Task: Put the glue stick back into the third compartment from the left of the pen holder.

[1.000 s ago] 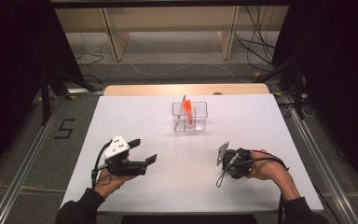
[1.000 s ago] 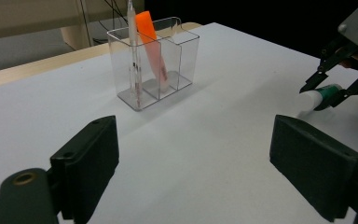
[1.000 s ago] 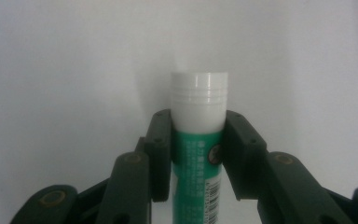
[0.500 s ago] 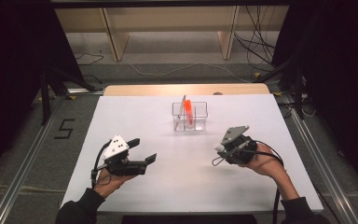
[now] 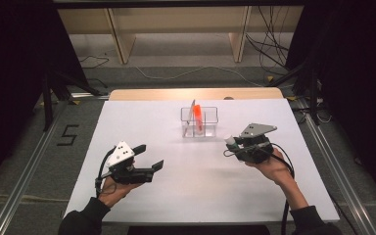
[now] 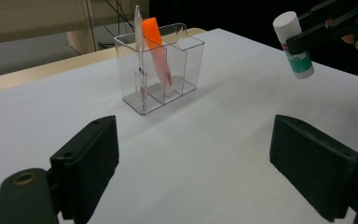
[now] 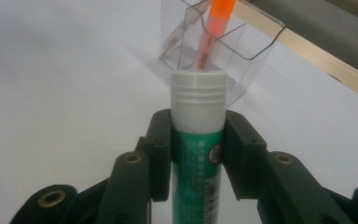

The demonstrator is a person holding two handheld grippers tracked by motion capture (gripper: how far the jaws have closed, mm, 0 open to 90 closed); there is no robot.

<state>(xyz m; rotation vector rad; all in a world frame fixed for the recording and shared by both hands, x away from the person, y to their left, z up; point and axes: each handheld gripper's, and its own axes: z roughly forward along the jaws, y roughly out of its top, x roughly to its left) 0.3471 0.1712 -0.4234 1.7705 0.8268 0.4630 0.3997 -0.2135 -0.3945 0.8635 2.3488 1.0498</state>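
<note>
Jaws of the right hand-held gripper (image 7: 198,140) clamp a glue stick (image 7: 198,154); the left hand-held gripper (image 6: 191,158) gapes wide, empty.

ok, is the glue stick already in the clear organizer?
No, the glue stick hangs in the air, clamped in the right hand-held gripper, apart from the clear organizer, which holds an orange marker and a pen.
</note>
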